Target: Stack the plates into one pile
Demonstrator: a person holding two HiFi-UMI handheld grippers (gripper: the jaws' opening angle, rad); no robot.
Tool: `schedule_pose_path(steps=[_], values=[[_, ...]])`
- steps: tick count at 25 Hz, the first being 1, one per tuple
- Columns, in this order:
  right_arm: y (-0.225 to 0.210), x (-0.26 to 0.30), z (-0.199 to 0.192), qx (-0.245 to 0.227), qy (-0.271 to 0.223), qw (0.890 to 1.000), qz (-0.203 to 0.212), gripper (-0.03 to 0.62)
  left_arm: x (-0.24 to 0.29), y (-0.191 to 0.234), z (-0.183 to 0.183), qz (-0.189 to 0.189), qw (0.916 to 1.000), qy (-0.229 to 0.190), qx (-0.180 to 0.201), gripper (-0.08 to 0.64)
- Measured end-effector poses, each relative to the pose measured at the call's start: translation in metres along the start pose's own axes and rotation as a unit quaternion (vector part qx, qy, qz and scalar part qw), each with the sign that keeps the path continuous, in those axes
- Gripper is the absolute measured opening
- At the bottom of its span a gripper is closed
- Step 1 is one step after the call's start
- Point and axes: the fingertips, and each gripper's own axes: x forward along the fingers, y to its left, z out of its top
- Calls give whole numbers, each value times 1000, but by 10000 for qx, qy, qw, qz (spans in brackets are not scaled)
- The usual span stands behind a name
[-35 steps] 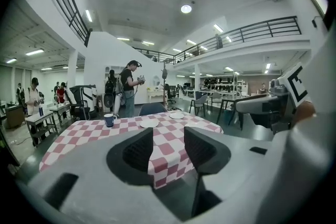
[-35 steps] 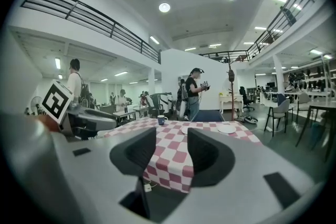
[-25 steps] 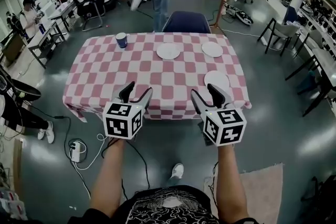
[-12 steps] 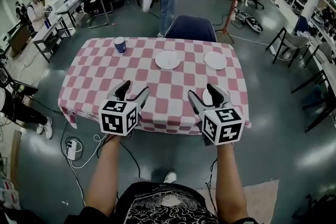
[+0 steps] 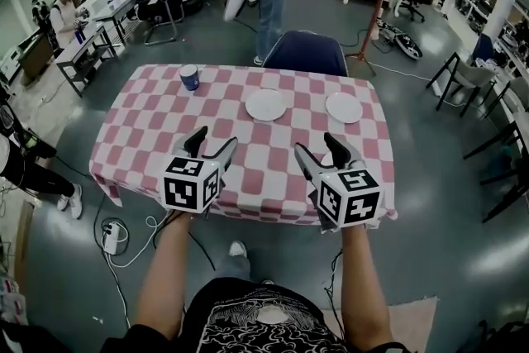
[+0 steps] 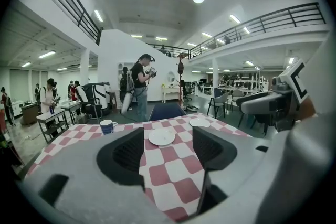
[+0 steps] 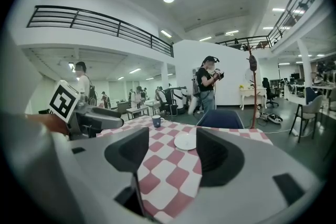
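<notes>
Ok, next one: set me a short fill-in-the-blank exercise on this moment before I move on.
1. The cup is ____ in colour.
2. In the head view it stands to the ____ of the centre plate and the right-hand plate.
3. The left tongs and right tongs both have their jaws ____, with nothing between them.
4. The tablecloth has a red and white ____ pattern.
Missing words: blue; left; open; checkered.
</notes>
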Motion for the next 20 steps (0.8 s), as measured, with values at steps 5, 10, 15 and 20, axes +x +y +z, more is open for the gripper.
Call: schedule_pose_path(steps=[5, 10, 15, 20], values=[[-12, 31, 2, 27, 59, 10000, 60, 276, 30, 13, 7, -9, 10000, -9, -12, 298], [-27, 72, 7, 42, 172, 9998, 55, 276, 71, 31, 17, -122, 9999, 26, 31, 298], [-47, 122, 11, 141, 339, 9993, -27, 276, 125, 56, 27, -338, 9994, 124, 6, 298], [-71, 175, 10, 316, 582, 9977, -157, 276, 185, 80, 28, -659, 9972, 364, -22, 298]])
